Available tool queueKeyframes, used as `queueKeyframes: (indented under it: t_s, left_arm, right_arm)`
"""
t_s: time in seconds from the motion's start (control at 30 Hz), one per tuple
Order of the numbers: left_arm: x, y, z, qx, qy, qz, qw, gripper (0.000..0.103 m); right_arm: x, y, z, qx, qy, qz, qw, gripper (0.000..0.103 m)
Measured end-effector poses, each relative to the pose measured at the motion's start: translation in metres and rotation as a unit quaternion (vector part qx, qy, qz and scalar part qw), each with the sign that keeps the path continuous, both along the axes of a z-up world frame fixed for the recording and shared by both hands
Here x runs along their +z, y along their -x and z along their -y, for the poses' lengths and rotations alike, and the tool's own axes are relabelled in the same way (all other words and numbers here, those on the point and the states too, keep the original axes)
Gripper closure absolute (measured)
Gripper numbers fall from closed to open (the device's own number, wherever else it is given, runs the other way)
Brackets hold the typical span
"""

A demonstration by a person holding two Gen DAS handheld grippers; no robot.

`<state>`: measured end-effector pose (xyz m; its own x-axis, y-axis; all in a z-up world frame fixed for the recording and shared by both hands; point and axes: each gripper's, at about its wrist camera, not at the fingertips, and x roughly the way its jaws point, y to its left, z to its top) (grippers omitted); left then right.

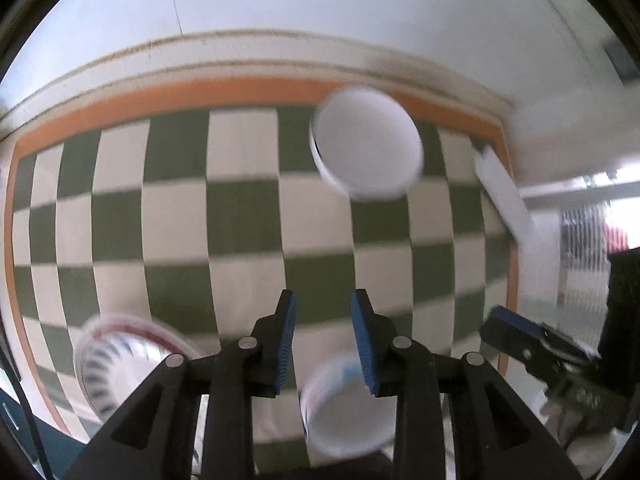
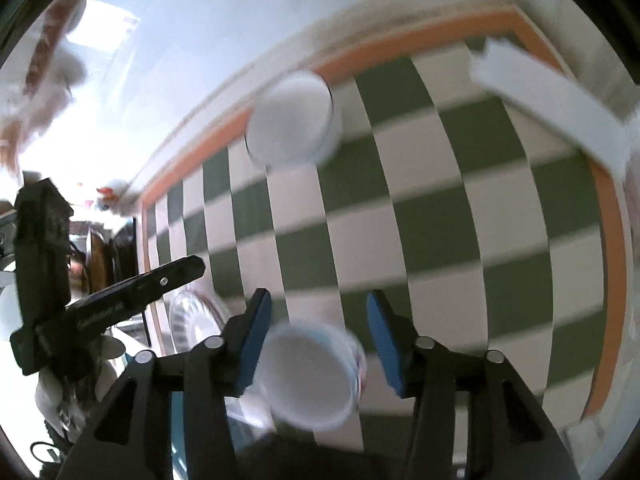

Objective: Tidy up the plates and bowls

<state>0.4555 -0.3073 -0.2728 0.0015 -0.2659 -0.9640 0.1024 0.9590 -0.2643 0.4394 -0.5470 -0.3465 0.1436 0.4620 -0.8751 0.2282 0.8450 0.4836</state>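
A plain white bowl [image 1: 366, 144] sits at the far side of a green-and-white checked cloth [image 1: 240, 220]; it also shows in the right wrist view [image 2: 290, 120]. A white bowl with a coloured outside [image 1: 344, 412] lies below my open, empty left gripper [image 1: 323, 338]. The same bowl [image 2: 308, 376] lies between and below the fingers of my open right gripper [image 2: 318, 340], not gripped. A plate with a striped rim [image 1: 116, 360] lies at the near left and shows in the right wrist view [image 2: 192, 324]. Both views are blurred.
A flat white piece [image 1: 504, 196] lies at the cloth's right edge, also in the right wrist view [image 2: 548, 100]. The cloth has an orange border [image 1: 240, 92]. A pale wall rises behind. The right gripper [image 1: 520, 336] shows in the left view, the left gripper [image 2: 132, 292] in the right.
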Motion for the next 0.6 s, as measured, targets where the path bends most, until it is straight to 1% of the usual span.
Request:
queueKeyframes:
  t_s: [0.1, 0.2, 0.3, 0.47, 0.53, 0.57, 0.6]
  left_arm:
    - [-0.021, -0.036, 0.0, 0.017, -0.007, -0.014, 0.9997, 0.077]
    - [-0.045, -0.059, 0.004, 0.028, -0.008, -0.035, 0.999, 0.077]
    - [-0.061, -0.076, 0.009, 0.038, 0.004, -0.047, 0.9982, 0.077]
    - [-0.08, -0.094, 0.02, 0.033, -0.008, -0.059, 0.9977, 0.077]
    - [-0.085, -0.099, 0.023, 0.032, -0.01, -0.061, 0.9976, 0.078]
    - [-0.085, -0.101, 0.024, 0.033, -0.007, -0.06, 0.9976, 0.078]
    - [-0.086, -0.101, 0.026, 0.03, -0.004, -0.057, 0.9979, 0.08]
  right_arm:
    - [-0.006, -0.039, 0.004, 0.004, 0.009, 0.01, 1.0, 0.05]
    - [-0.02, -0.076, 0.005, 0.005, 0.016, 0.01, 1.0, 0.05]
    - [-0.039, -0.112, 0.003, 0.009, 0.026, 0.001, 1.0, 0.05]
    - [-0.069, -0.149, -0.001, 0.017, 0.044, -0.017, 0.999, 0.05]
    - [-0.081, -0.157, -0.002, 0.018, 0.051, -0.026, 0.998, 0.052]
    - [-0.086, -0.162, -0.002, 0.017, 0.055, -0.031, 0.998, 0.057]
    - [-0.091, -0.164, -0.001, 0.017, 0.056, -0.034, 0.998, 0.068]
